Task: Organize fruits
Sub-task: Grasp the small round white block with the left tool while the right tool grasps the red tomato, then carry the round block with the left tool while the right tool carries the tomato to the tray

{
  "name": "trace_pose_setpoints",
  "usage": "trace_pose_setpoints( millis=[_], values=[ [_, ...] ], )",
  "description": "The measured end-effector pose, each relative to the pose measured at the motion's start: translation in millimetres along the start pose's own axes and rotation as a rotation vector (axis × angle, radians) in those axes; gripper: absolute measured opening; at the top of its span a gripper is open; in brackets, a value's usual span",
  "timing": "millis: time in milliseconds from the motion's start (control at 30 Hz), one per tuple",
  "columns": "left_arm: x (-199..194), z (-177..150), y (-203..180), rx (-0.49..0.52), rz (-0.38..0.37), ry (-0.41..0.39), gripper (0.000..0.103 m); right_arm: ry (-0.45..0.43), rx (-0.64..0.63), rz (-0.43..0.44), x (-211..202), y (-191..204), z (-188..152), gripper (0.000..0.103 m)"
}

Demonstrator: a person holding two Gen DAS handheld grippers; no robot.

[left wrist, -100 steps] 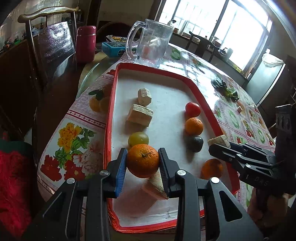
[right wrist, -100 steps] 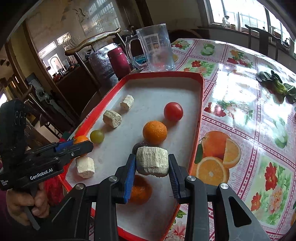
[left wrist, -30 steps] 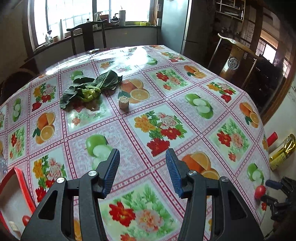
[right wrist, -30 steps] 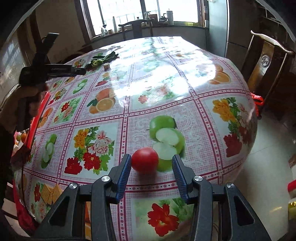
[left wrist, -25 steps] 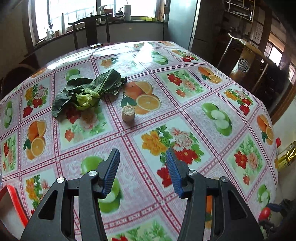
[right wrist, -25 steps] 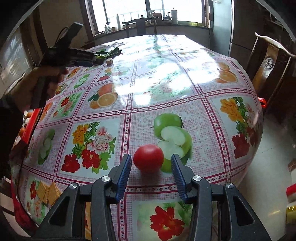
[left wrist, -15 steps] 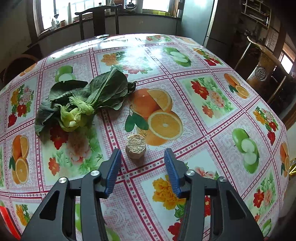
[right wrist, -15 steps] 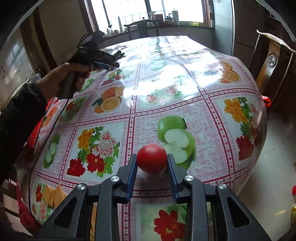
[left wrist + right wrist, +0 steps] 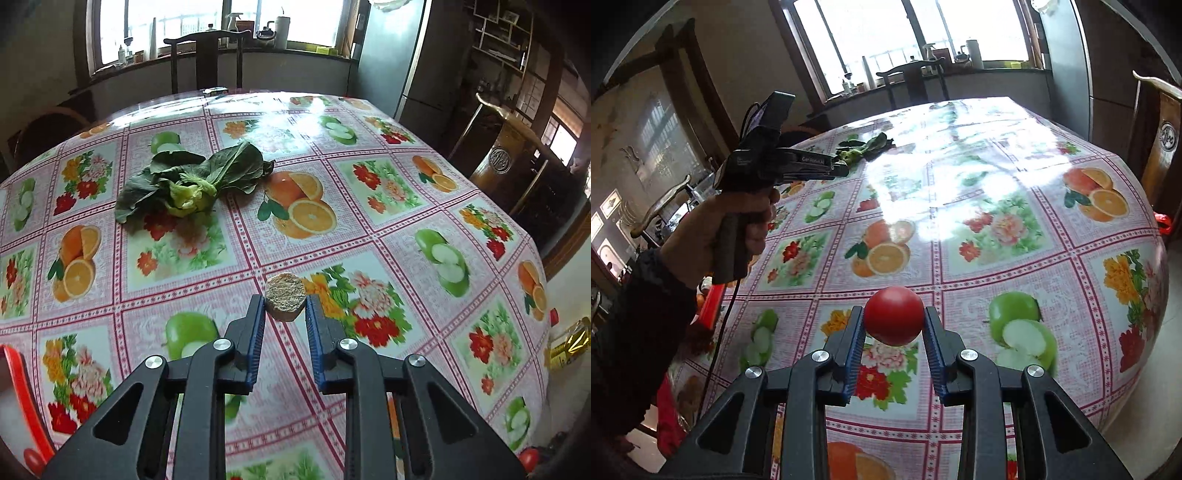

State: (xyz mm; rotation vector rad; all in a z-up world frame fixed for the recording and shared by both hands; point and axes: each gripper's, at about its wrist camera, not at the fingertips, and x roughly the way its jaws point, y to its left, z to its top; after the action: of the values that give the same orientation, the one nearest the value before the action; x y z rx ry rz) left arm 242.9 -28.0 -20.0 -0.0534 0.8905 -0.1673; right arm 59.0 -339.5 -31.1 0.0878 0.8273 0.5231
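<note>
Bare tablecloth point(image 9: 388, 229) all round — only leafy greens point(image 9: 184, 181) far-left, red tray point(image 9: 26, 398) near-left.

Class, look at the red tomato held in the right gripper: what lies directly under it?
Under the tomato shows the flower-printed tablecloth; the patch straight below is hidden by the fruit and the right gripper.

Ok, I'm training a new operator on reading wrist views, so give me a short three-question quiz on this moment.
1. True or false: the right claw is shut on a red tomato.
2. What does the left claw grip? A) an orange B) a pale cut chunk C) a leaf
3. Fill in: the leafy greens lie on the ____ tablecloth, apart from both claws.

Key: 1 true; 2 B; 3 fruit-patterned.
</note>
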Motion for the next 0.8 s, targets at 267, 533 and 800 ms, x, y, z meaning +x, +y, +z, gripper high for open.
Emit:
trace_pose_setpoints(
  millis=[267, 533, 800],
  values=[
    [-73.8, -52.0, 0.6, -0.053, 0.008, -0.059, 0.020, -0.006, -0.047, 0.103, 8.3, 35.4, 11.8, 0.031],
    [-117.8, -96.4, 16.9, -0.120, 0.059, -0.087, 0.020, -0.008, -0.103, 0.175, 13.7, 69.5, 14.7, 0.031],
    [-148.7, -138.0, 32.2, -0.198, 0.098, -0.101, 0.020, -0.010, -0.171, 0.229, 18.2, 105.9, 18.2, 0.031]
  ],
)
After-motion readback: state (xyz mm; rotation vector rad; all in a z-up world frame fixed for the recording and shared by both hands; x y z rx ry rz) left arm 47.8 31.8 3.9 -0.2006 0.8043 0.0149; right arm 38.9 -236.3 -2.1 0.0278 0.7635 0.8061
